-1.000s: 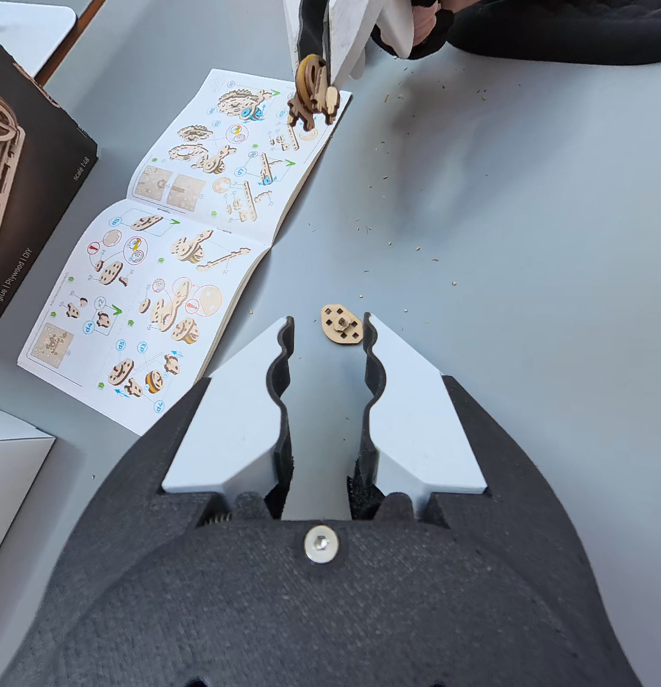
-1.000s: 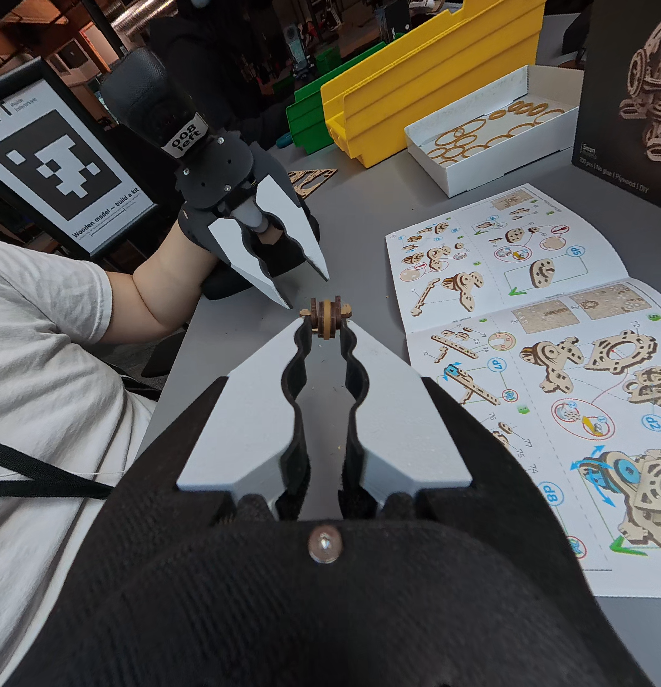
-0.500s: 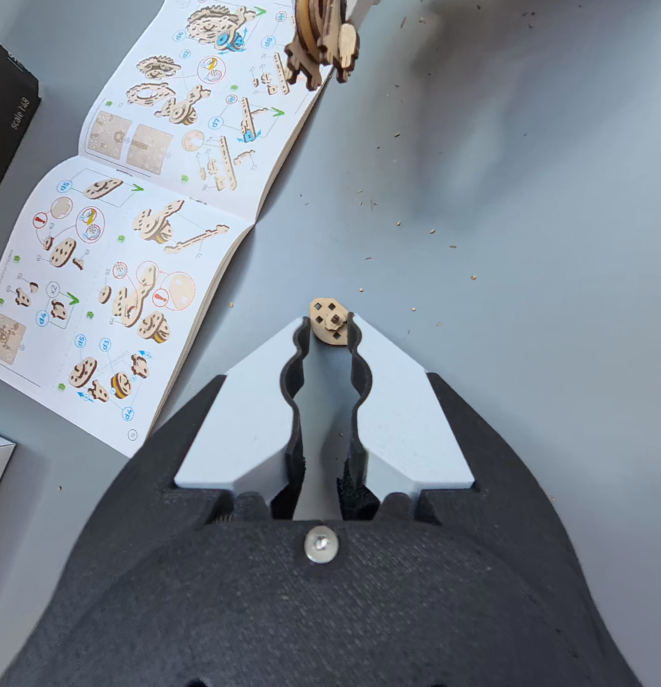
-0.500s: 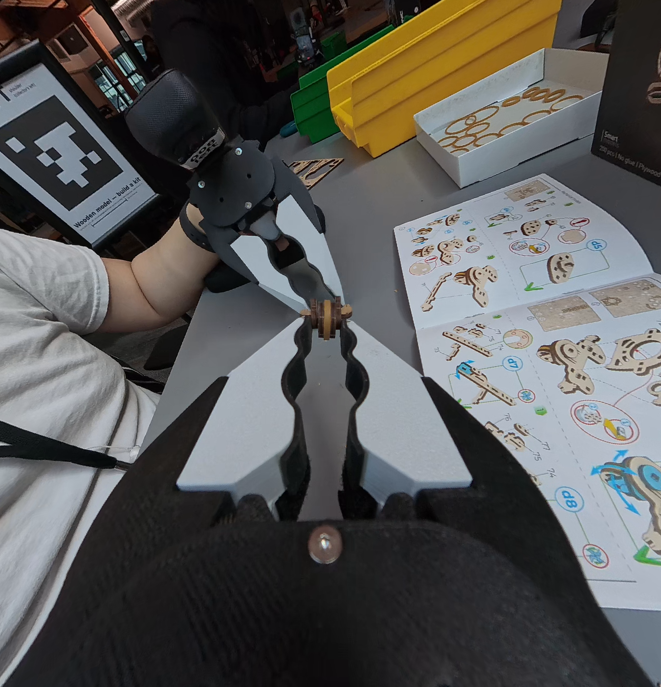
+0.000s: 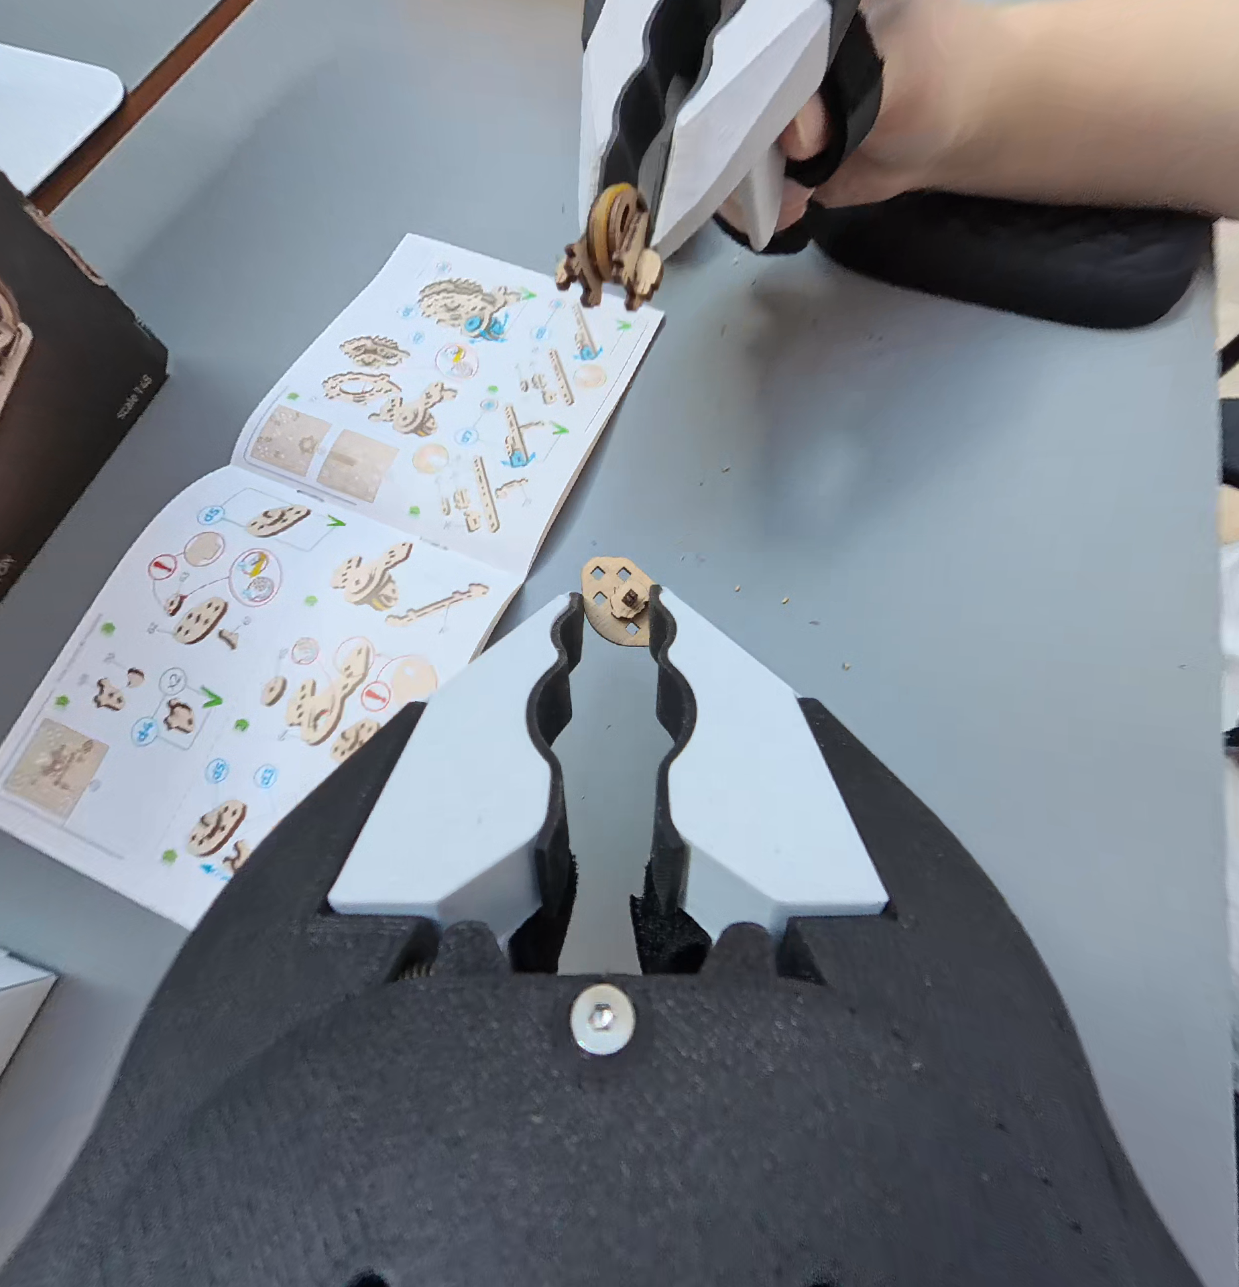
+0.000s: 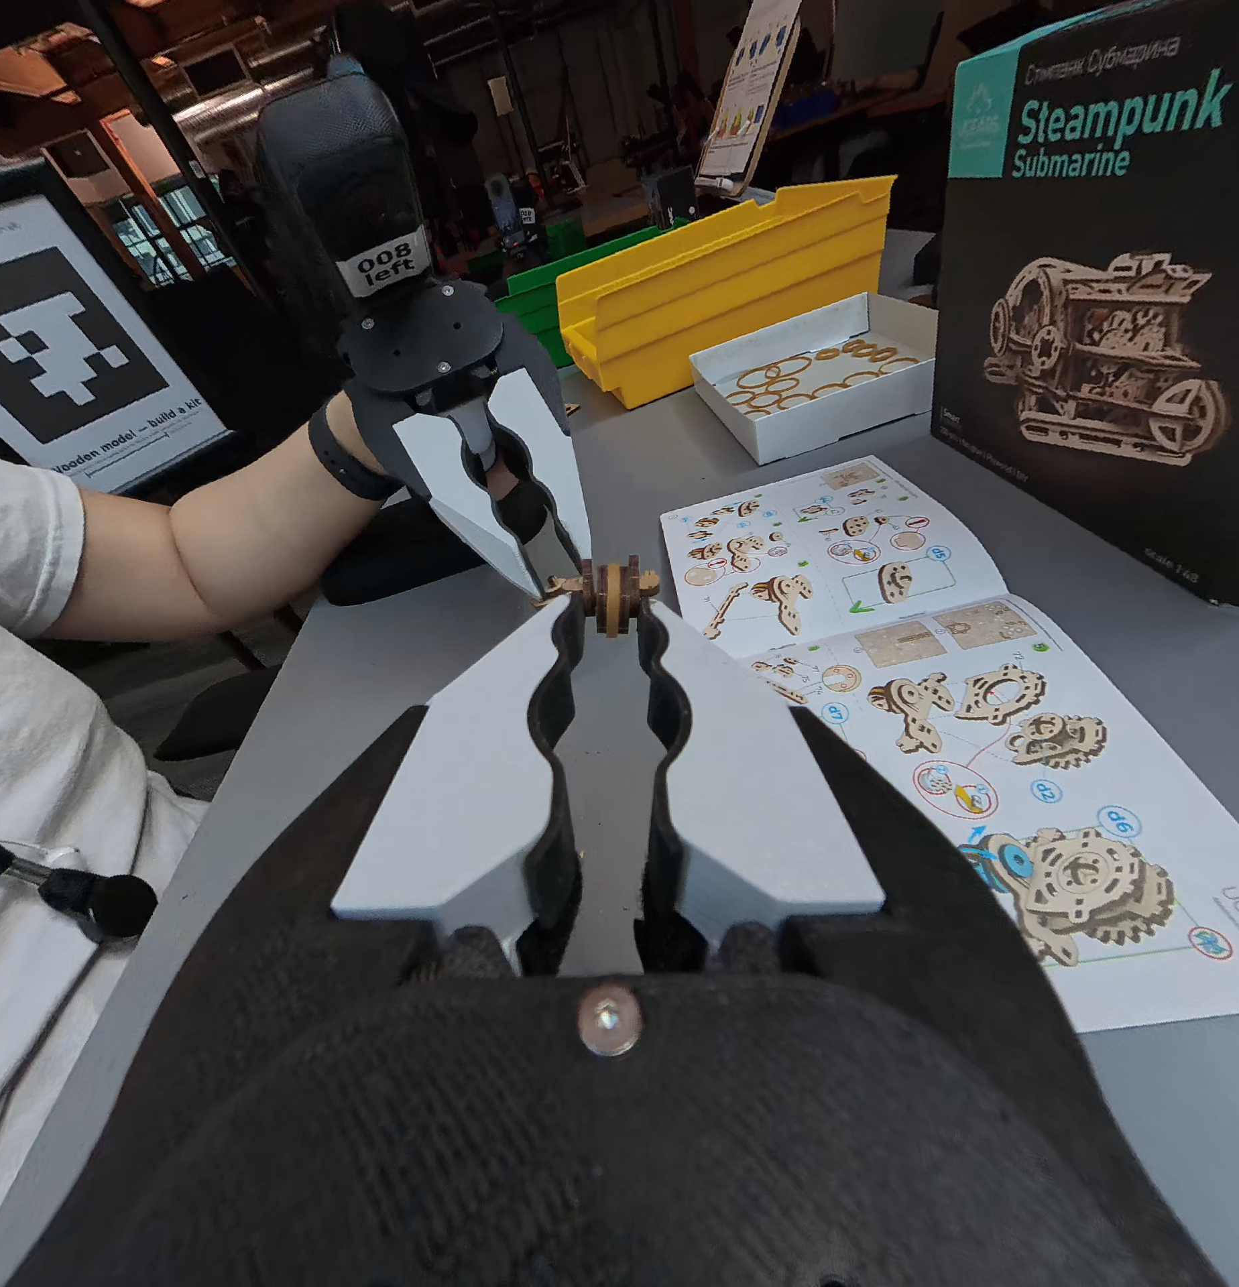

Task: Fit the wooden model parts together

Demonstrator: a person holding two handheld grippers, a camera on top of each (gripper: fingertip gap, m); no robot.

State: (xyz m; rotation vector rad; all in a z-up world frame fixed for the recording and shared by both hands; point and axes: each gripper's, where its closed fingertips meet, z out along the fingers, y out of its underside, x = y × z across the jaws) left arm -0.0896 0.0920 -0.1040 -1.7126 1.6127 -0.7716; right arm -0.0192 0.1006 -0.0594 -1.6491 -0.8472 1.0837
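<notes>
My left gripper [image 5: 615, 599] is shut on a small oval wooden plate [image 5: 603, 581] with square holes, held by its edges just above the grey table [image 5: 916, 557]. My right gripper [image 6: 608, 607] is shut on a stacked wooden sub-assembly [image 6: 608, 592] with a peg out each side. In the right wrist view the left gripper [image 6: 550, 572] points down with the plate [image 6: 559, 585] edge-on, right beside the assembly's left peg. In the left wrist view the right gripper [image 5: 637, 209] hangs at the top with the assembly [image 5: 613, 254] at its tips.
An open instruction booklet [image 6: 916, 696] lies to the right, with a black kit box [image 6: 1104, 313] behind it. A white tray [image 6: 839, 418] of wooden rings, a yellow bin [image 6: 728, 292] and a marker sign [image 6: 66, 348] stand further back. A black pad [image 5: 986, 258] lies under the forearm.
My left gripper closed on the oval plate and lifted it off the table. The right gripper with the assembly came closer, so plate and assembly now sit side by side.
</notes>
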